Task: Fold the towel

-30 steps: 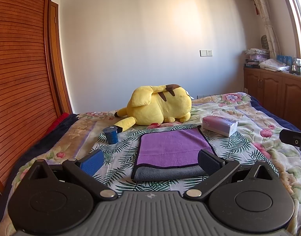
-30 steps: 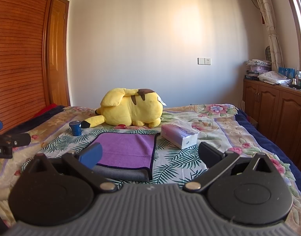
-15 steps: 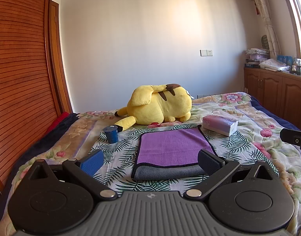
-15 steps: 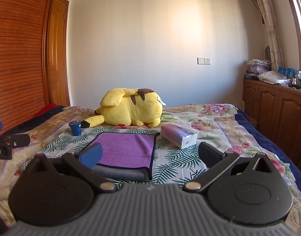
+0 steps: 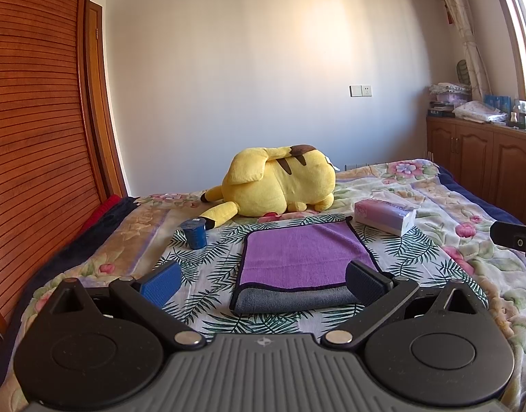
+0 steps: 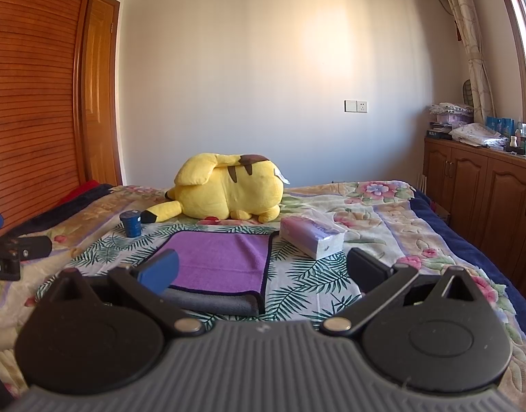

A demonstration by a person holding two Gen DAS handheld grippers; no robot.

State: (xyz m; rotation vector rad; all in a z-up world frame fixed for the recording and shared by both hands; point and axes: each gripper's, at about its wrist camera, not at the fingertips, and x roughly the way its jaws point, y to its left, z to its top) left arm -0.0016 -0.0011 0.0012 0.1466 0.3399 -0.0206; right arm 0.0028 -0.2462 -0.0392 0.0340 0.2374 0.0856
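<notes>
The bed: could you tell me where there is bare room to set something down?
Bare bedspread lies right of the tissue box, toward the cabinets, and left of the blue cup. It is crowded between the plush toy, cup, box and towel.

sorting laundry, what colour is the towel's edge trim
Black trim on the purple-and-grey folded towel; clearest in the left wrist view.

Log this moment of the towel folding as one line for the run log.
towel: folded once, flat on bed | left gripper: open, empty | right gripper: open, empty | neither touches towel
</notes>
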